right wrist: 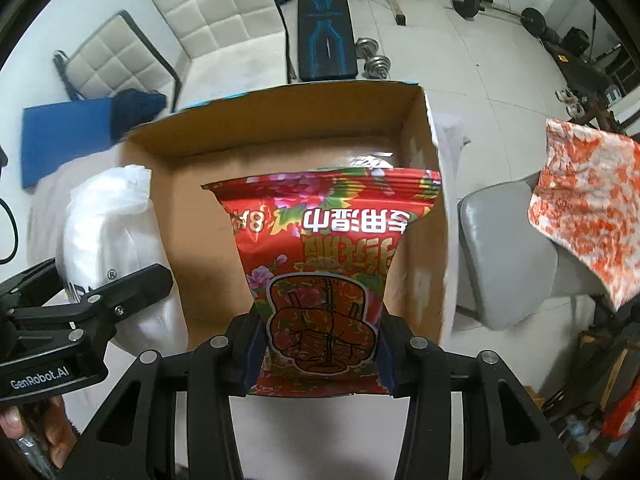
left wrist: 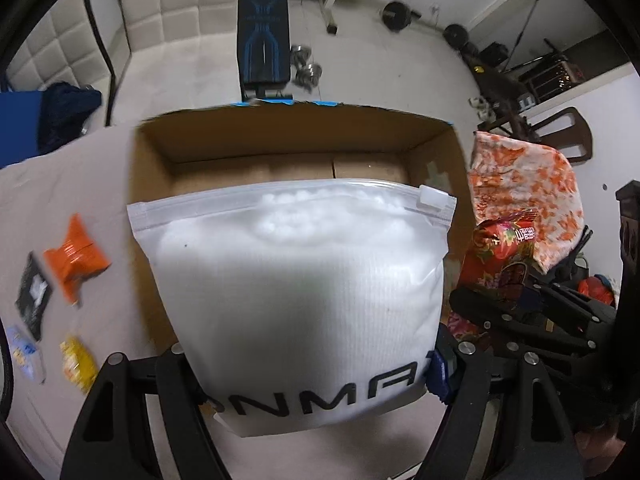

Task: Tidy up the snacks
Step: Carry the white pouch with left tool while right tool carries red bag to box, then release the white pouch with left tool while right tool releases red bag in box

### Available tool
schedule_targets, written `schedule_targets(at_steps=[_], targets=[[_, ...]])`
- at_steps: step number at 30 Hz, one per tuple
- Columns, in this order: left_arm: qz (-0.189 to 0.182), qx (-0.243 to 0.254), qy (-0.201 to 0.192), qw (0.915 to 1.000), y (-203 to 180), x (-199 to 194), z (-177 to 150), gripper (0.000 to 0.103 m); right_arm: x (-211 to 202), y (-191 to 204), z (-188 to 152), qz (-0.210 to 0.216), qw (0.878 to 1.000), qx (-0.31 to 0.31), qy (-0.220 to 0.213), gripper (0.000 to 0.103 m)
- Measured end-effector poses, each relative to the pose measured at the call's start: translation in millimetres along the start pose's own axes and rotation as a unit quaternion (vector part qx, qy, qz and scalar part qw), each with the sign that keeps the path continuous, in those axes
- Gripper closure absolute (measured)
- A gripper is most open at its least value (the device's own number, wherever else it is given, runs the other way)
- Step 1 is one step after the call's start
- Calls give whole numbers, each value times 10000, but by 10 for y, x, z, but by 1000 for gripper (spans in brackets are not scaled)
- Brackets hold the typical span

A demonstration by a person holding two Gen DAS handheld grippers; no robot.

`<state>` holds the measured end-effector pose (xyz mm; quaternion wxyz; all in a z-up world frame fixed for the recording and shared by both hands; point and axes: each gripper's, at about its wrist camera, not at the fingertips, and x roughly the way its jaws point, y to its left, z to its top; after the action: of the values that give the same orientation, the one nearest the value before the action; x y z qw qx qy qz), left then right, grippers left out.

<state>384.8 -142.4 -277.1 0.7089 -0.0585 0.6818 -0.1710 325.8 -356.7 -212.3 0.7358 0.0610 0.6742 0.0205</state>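
Observation:
My left gripper (left wrist: 312, 376) is shut on a white zip-lock pouch (left wrist: 300, 280) with black lettering, held over the near edge of an open cardboard box (left wrist: 288, 140). My right gripper (right wrist: 320, 352) is shut on a red flowery snack bag (right wrist: 324, 264), held upright over the same cardboard box (right wrist: 280, 132). The white pouch (right wrist: 108, 232) and the left gripper (right wrist: 100, 300) show at the left of the right wrist view. The red bag (left wrist: 504, 252) and the right gripper (left wrist: 532, 316) show at the right of the left wrist view. The box floor looks bare.
On the white tablecloth left of the box lie an orange packet (left wrist: 76, 260), a black packet (left wrist: 34, 296), a yellow packet (left wrist: 78, 364) and a pale blue packet (left wrist: 26, 354). An orange-patterned cloth (right wrist: 588, 200) hangs at the right. Padded chairs (right wrist: 216, 28) and a weight bench (right wrist: 326, 28) stand beyond.

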Motion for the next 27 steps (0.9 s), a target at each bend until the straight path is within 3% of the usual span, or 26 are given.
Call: schedule_targets(at_steps=[5, 10, 17, 20, 27], targets=[[-158, -326, 462, 9983, 19, 607, 415, 26, 891, -64, 545, -55, 9994, -150, 305, 55], [-20, -350, 609, 9975, 25, 941, 619, 26, 1478, -19, 890, -270, 9975, -365, 547, 55], [23, -278, 633, 9976, 38, 1134, 723, 26, 1947, -16, 1183, -277, 9967, -330, 690, 55], [-49, -325, 763, 9965, 33, 1229, 746, 25, 2057, -2, 1216, -332, 9957, -386, 780, 55], [219, -215, 792, 9964, -40, 1275, 734, 22, 2206, 51, 1187, -469, 9939, -503, 864, 54]])
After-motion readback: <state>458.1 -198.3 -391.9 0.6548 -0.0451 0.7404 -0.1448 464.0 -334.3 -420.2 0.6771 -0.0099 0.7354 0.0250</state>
